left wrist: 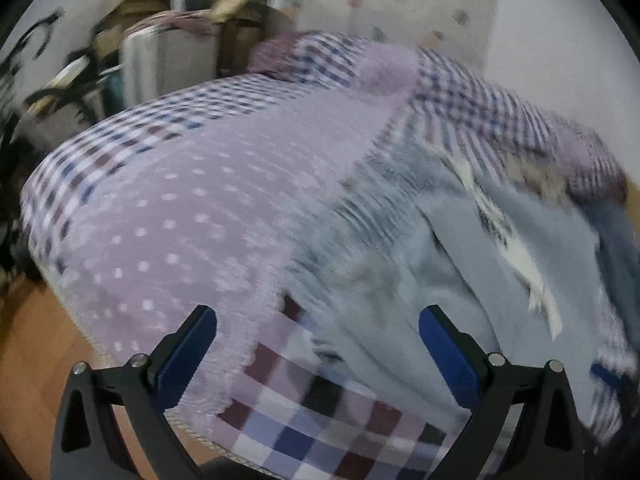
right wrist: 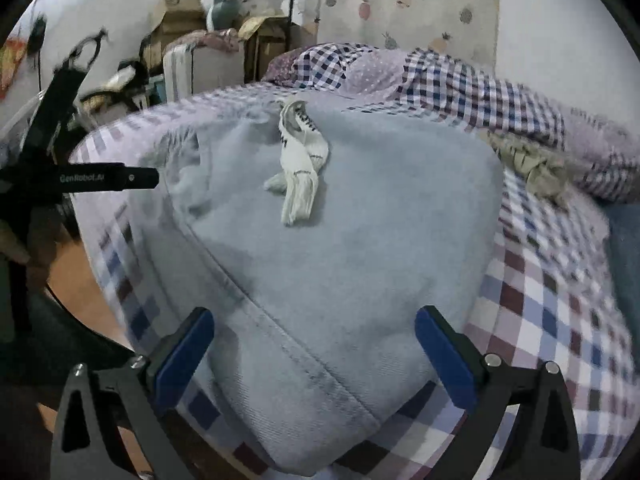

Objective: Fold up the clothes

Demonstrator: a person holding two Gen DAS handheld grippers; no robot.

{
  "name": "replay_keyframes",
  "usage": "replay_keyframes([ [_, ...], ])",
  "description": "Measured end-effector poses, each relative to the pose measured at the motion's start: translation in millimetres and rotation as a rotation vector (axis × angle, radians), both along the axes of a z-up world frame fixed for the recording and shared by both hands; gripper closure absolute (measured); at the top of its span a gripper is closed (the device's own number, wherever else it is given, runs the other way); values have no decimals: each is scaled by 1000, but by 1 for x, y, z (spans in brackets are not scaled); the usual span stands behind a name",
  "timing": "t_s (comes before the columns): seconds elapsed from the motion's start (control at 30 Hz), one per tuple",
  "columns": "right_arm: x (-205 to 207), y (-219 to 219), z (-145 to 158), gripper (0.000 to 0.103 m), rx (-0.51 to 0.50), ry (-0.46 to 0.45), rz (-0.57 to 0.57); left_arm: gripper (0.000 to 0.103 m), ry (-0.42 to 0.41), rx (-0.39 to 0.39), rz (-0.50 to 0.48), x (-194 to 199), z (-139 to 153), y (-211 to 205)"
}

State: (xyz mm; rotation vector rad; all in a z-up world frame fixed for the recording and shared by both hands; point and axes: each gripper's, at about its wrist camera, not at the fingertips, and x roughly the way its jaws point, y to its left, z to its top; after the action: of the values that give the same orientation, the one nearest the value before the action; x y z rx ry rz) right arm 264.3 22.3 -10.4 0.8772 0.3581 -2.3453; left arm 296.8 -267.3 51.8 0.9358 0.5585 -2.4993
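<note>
Pale blue-grey denim garment [right wrist: 340, 248]: lies spread over the bed, a stitched seam running from its left side toward the near corner — that corner sits between the right tongs' fingers.
White knotted drawstring with dark marks [right wrist: 300, 160]: rests on top of the denim, toward its far side, loosely tangled.
Checked bedsheet in white, blue and maroon squares [right wrist: 552, 320]: shows to the right of the garment and under its near edge.
Lilac cloth with white dots and a scalloped edge [left wrist: 160, 216]: covers the left part of the bed in the left wrist view, its edge meeting the denim near the middle.
Crumpled checked quilt [right wrist: 460, 80]: heaped along the far side of the bed.
Olive-tan bunched fabric [right wrist: 532, 164]: just beyond the garment's far right corner.
Right tongs [right wrist: 314, 340]: blue-padded fingers spread wide, nothing between them but the garment's near corner below; whether they touch it I cannot tell.
Left tongs [left wrist: 318, 340]: fingers likewise set wide apart, gripping nothing, over the line where lilac cloth and checked sheet meet the denim — this view is smeared with motion blur.
Cardboard boxes [right wrist: 176, 20]: stacked against the far wall, left of the bed.
Orange-brown wooden floor [left wrist: 36, 340]: visible at the near left.
</note>
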Motion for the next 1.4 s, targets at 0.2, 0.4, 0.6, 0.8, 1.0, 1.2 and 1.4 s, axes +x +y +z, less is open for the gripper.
replay_keyframes([
  [0.2,-26,34,21,0,-251,-184,-5,0,158,394,108,26,-13,-54],
  [0.4,-42,67,31,0,-403,-234,-55,0,181,620,103,23,-39,-62],
  [0.6,-61,95,15,0,-543,-381,-111,0,159,721,19,4,-52,-50],
  [0.8,-78,112,-5,0,-673,-517,-159,0,148,785,-52,-13,-58,-38],
  [1.0,-89,116,-9,0,-721,-557,-162,0,152,792,-63,-19,-56,-33],
  [1.2,-99,121,-13,0,-769,-596,-166,0,164,818,-43,-23,-57,-37],
  [1.4,-120,94,-16,0,-680,-660,-129,0,156,814,-49,-20,-57,-38],
])
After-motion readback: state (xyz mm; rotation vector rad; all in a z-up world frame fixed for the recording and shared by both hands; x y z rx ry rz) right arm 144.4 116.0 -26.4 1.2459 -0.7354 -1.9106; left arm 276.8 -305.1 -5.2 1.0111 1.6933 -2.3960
